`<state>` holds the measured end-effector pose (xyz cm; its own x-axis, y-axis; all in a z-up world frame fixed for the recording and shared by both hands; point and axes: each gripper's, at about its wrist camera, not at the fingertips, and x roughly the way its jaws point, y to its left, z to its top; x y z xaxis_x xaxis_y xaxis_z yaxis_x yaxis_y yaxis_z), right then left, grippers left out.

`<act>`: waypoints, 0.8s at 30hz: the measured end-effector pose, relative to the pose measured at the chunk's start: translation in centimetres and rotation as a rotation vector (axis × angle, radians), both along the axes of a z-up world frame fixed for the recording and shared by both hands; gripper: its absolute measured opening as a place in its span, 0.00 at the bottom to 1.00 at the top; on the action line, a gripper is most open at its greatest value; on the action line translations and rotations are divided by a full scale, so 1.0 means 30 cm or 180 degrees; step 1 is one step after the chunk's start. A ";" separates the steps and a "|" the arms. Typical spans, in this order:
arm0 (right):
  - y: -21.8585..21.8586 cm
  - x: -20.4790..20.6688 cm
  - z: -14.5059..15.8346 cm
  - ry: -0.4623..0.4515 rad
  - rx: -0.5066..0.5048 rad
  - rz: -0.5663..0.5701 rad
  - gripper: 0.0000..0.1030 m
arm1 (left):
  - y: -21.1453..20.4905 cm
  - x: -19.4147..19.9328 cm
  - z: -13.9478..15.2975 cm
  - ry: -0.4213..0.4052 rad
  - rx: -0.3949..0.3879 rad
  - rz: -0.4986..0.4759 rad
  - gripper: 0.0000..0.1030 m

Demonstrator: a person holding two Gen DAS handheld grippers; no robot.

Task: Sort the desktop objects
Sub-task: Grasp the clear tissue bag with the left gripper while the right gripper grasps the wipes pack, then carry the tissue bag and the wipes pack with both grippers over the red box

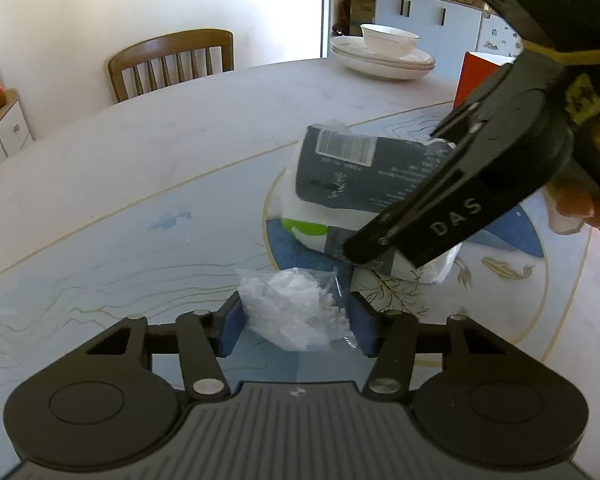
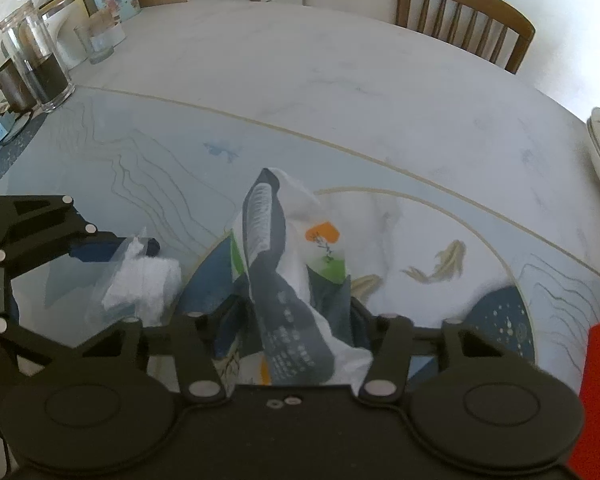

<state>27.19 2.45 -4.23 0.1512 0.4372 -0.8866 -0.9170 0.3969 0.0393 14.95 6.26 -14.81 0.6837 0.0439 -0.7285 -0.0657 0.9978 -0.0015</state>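
Note:
A clear plastic bag of white granules (image 1: 296, 308) sits between the blue pads of my left gripper (image 1: 296, 322), which is shut on it just above the table. It also shows in the right wrist view (image 2: 144, 284) at lower left, held by the left gripper (image 2: 136, 254). A crumpled white and dark grey printed bag (image 1: 352, 184) with a barcode lies beyond it. My right gripper (image 2: 296, 320) is shut on that printed bag (image 2: 276, 264), which bunches up between its fingers. The right gripper's body (image 1: 460, 196) reaches in from the right.
The round table (image 1: 160, 152) has a painted glass centre. Stacked white plates with a bowl (image 1: 384, 52) and a red box (image 1: 480, 76) stand at the back right. Glass jars and a mug (image 2: 32, 64) stand at the far left. A wooden chair (image 1: 172, 64) stands behind.

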 end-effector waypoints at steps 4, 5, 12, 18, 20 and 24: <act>-0.038 -0.002 0.020 -0.0011 0.0028 -0.0096 0.36 | -0.001 0.003 0.003 0.0023 -0.0035 0.0032 0.46; -0.049 -0.002 0.024 -0.0013 0.0027 -0.0129 0.35 | -0.001 0.002 0.003 0.0026 -0.0051 0.0040 0.45; -0.151 -0.005 0.038 0.0016 0.0034 -0.0338 0.29 | -0.019 -0.006 0.007 0.0059 -0.0198 0.0085 0.42; -0.256 -0.025 0.058 0.0071 0.0063 -0.0465 0.29 | -0.071 -0.034 0.009 0.0094 -0.0269 0.0053 0.40; -0.293 -0.031 0.069 0.0093 0.0078 -0.0495 0.29 | -0.087 -0.045 0.018 0.0083 -0.0305 0.0076 0.40; -0.365 -0.043 0.110 0.0143 0.0158 -0.0559 0.29 | -0.113 -0.058 0.062 0.0015 -0.0394 0.0132 0.40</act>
